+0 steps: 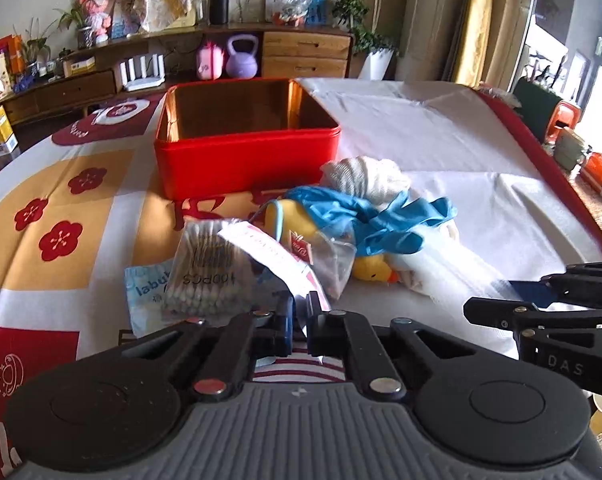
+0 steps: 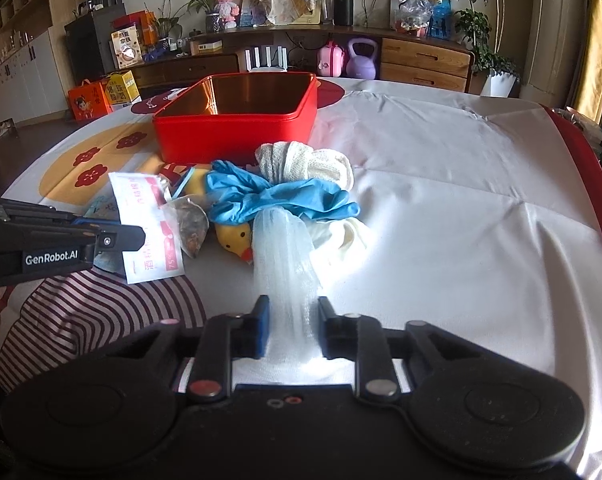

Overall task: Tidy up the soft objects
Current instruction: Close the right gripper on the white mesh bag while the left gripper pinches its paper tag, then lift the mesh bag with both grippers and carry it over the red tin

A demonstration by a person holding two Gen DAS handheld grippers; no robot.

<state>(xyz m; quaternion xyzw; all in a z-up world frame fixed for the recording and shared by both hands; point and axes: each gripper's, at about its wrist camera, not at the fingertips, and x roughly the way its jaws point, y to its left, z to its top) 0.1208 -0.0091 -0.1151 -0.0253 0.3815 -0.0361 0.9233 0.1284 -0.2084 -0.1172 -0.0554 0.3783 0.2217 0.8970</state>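
White-clothed worktop (image 2: 441,200), wooden sideboard (image 2: 421,60) beyond. Red tin (image 1: 245,160) ahead of both grippers. Left gripper (image 1: 299,320) clamped on sachet (image 1: 269,252); only right view shows right gripper (image 2: 293,328) pinching white mesh (image 2: 285,256).

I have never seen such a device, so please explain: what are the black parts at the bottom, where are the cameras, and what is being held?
No robot here: a person carries two hand-held tools with black fingers, and a camera on each looks forward along them. In the left tool's picture, the left gripper pinches a white and pink packet. In the right tool's picture, the right gripper is closed on white gauze. On the table lie a red tin, blue gloves, a yellow duck toy and cotton swabs.
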